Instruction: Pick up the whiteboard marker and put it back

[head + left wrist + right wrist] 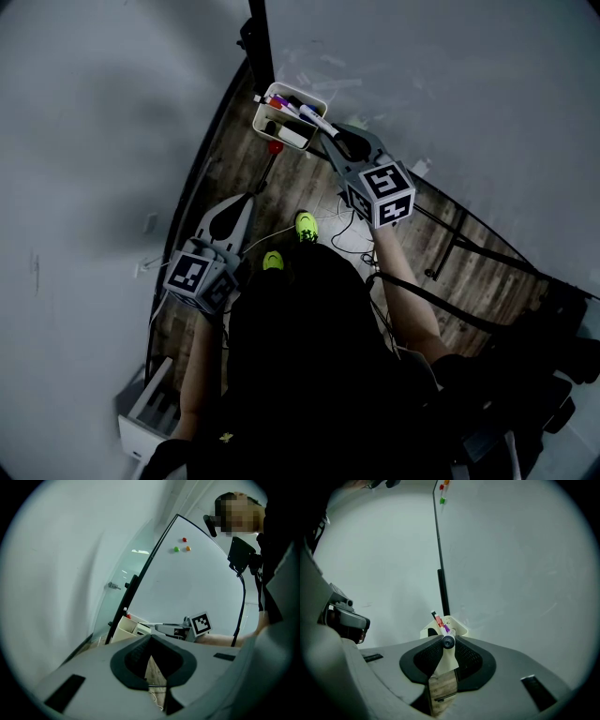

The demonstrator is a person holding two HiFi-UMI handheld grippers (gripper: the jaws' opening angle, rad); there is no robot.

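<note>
A white holder box (261, 119) hangs by the whiteboard's black post and holds several markers. My right gripper (330, 137) reaches to it, shut on a white whiteboard marker (315, 119) with a purple band; the marker's front half lies over the box. In the right gripper view the marker's round end (448, 642) sits pinched between the jaw tips, with the box (458, 627) and a red marker (438, 620) just beyond. My left gripper (249, 199) hangs lower left, away from the box, shut with nothing in it (150, 638). It sees the box (123, 628) and the right gripper (165, 628).
The whiteboard (187, 583) carries red, green and orange magnets (183, 544). Below are wood flooring (309, 187), loose cables (352, 234), my green shoes (306, 226) and a red knob (276, 147). A white unit (148, 412) stands lower left. Another person (276, 564) stands by a black tripod (241, 559).
</note>
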